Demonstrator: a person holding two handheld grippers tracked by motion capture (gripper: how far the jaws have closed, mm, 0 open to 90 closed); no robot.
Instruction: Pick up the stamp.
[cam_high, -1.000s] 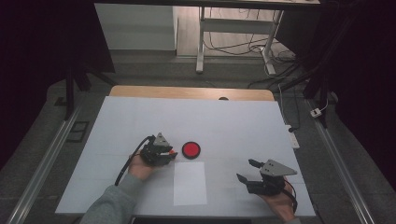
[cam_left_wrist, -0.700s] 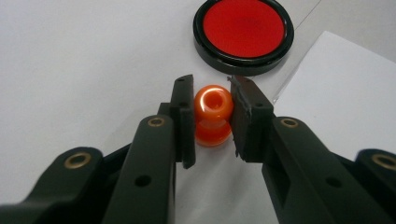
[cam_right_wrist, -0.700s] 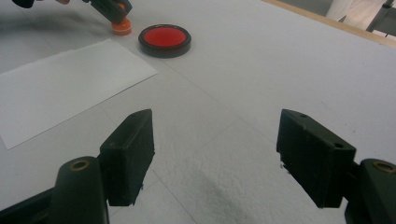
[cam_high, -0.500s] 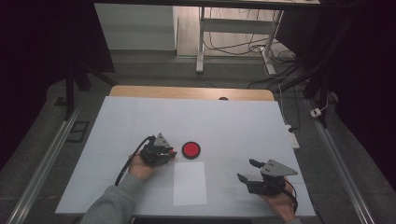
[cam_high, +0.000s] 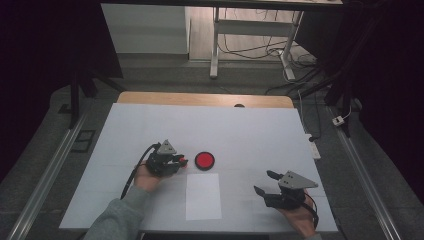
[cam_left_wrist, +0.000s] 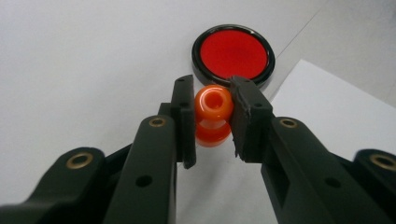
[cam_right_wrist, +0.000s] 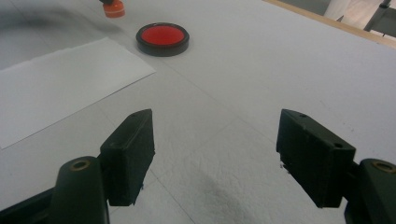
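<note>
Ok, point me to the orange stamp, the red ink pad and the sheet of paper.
orange stamp (cam_left_wrist: 213, 103): left gripper view, on its rounded top between the jaws.
red ink pad (cam_left_wrist: 232, 49): left gripper view, middle of the red face.
sheet of paper (cam_high: 203, 196): high view, centre of the sheet.

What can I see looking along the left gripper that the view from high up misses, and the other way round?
Left gripper view: the orange knob has a hole in its top and is pinched between the left gripper fingers.
High view: the whole table, the person's forearm and the right gripper, its fingers apart.
Both: the red disc with its black rim, and the white sheet beside it.
</note>
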